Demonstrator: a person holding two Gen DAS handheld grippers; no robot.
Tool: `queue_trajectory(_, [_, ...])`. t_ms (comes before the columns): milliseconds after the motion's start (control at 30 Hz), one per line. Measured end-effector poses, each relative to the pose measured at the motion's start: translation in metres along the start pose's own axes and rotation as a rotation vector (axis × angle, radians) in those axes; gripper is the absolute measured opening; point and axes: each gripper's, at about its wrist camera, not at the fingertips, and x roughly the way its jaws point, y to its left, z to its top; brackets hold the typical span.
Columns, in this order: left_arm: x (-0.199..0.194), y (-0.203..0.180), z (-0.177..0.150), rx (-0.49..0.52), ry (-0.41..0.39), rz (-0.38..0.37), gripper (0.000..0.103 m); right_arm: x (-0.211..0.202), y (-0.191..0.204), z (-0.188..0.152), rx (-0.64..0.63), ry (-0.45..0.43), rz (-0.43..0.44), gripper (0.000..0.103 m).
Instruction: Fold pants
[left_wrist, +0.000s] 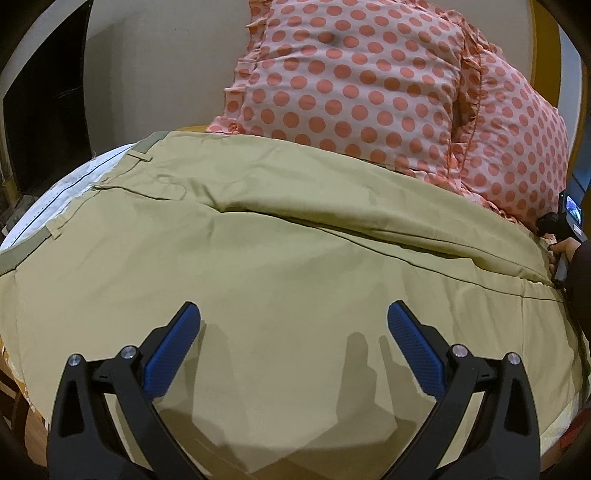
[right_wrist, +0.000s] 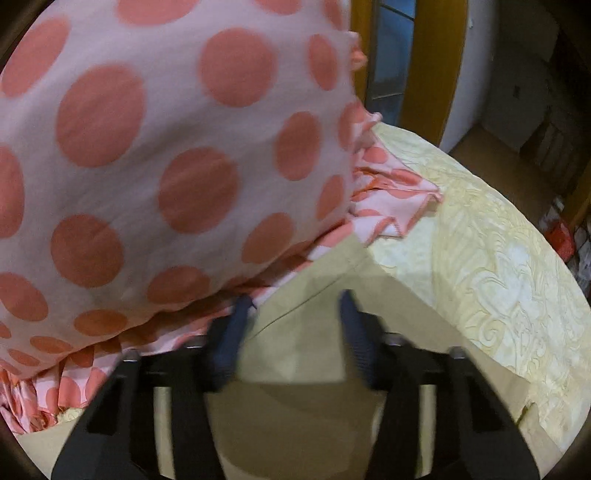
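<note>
From the left wrist view, the khaki cotton pants (left_wrist: 280, 236) lay spread flat across the bed, waistband at the left. The left gripper (left_wrist: 293, 321) hovered above them, blue-padded jaws wide apart and empty. Pink pillows with coral polka dots (left_wrist: 369, 85) sat behind. Only here did the right gripper (left_wrist: 561, 236) show from outside, at the far right edge.

The right wrist view was blurred. The right gripper (right_wrist: 293, 306) stood with jaws apart over the pants' hem (right_wrist: 332, 280), beside the pillow (right_wrist: 147, 147). Only this view showed the pale yellow embossed bedspread (right_wrist: 498, 258).
</note>
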Motion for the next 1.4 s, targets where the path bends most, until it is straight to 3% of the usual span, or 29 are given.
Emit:
queue_trajectory(33, [0.000,0.000,0.000,-0.002,0.000,-0.003,0.101,0.001,-0.006,0.001,0.015,0.000,0.033,0.021])
queue_trajectory(100, [0.000,0.001,0.000,-0.010,-0.001,-0.007,0.101,0.004,-0.021,0.002,0.038,0.002,0.095,0.014])
queue_trajectory(167, [0.000,0.003,0.000,-0.023,0.000,-0.017,0.101,0.002,-0.042,0.000,0.106,-0.009,0.225,0.007])
queue_trajectory(333, [-0.006,0.007,-0.001,-0.049,-0.030,-0.023,0.101,-0.055,-0.104,-0.027,0.225,-0.135,0.531,0.006])
queue_trajectory(400, [-0.010,0.007,-0.001,-0.041,-0.042,-0.021,0.101,-0.091,-0.123,-0.046,0.237,-0.178,0.604,0.006])
queue_trajectory(500, [-0.018,0.009,0.001,-0.034,-0.063,-0.032,0.101,-0.145,-0.169,-0.107,0.260,-0.213,0.709,0.006])
queue_trajectory(600, [-0.027,0.012,0.004,-0.042,-0.091,-0.041,0.101,-0.165,-0.191,-0.160,0.302,-0.148,0.708,0.006])
queue_trajectory(700, [-0.034,0.015,0.011,-0.057,-0.118,-0.032,0.101,-0.144,-0.199,-0.175,0.348,-0.017,0.714,0.007])
queue_trajectory(800, [-0.038,0.019,0.017,-0.071,-0.123,-0.024,0.101,-0.130,-0.204,-0.182,0.442,0.092,0.738,0.030])
queue_trajectory(867, [-0.044,0.024,0.021,-0.080,-0.141,-0.030,0.101,-0.136,-0.205,-0.189,0.439,0.083,0.755,0.043])
queue_trajectory(933, [-0.048,0.027,0.024,-0.079,-0.162,-0.027,0.101,-0.138,-0.201,-0.187,0.428,0.072,0.743,0.046])
queue_trajectory(1033, [-0.050,0.030,0.036,-0.053,-0.184,-0.037,0.101,-0.131,-0.191,-0.178,0.411,0.047,0.717,0.040])
queue_trajectory(1067, [-0.048,0.030,0.040,-0.047,-0.178,-0.043,0.101,-0.125,-0.188,-0.174,0.398,0.045,0.718,0.017])
queue_trajectory(1100, [-0.046,0.032,0.046,-0.047,-0.170,-0.049,0.101,-0.119,-0.185,-0.170,0.386,0.041,0.717,0.004])
queue_trajectory(1200, [-0.033,0.043,0.064,-0.075,-0.137,-0.087,0.101,-0.124,-0.195,-0.166,0.406,-0.020,0.787,0.002])
queue_trajectory(1300, [-0.016,0.060,0.083,-0.157,-0.097,-0.179,0.101,-0.162,-0.227,-0.170,0.420,-0.172,0.853,0.002])
queue_trajectory(1400, [0.013,0.070,0.107,-0.222,-0.045,-0.198,0.101,-0.176,-0.247,-0.179,0.440,-0.203,0.861,0.002])
